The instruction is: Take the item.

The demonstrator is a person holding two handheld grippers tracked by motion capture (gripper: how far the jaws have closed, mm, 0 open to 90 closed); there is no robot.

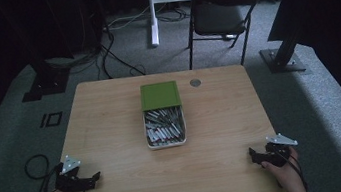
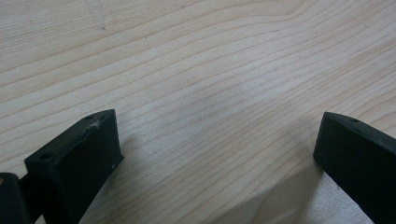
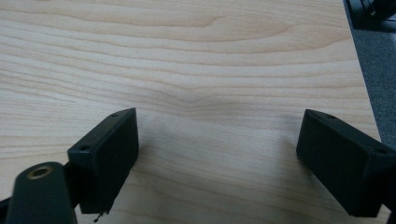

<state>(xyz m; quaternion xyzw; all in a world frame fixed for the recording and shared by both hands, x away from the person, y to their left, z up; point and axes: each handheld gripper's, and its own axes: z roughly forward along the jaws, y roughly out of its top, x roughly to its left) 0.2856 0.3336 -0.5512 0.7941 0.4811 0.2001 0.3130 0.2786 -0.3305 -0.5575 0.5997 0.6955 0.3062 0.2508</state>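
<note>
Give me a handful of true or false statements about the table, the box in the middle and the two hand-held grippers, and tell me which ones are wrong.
1. The left hand-held gripper is open, with bare table between its jaws. True.
2. The right hand-held gripper is shut on a battery. False: it is open and holds nothing.
3. The white tray near the table's middle holds many small cylindrical pieces. True.
4. The green lid covers the whole tray. False: it sits at the far end, leaving the contents showing.
5. A folding chair stands on the floor beyond the table. True.
6. Both hand-held grippers rest inside the tray. False: they sit at the near corners, well apart from it.
</note>
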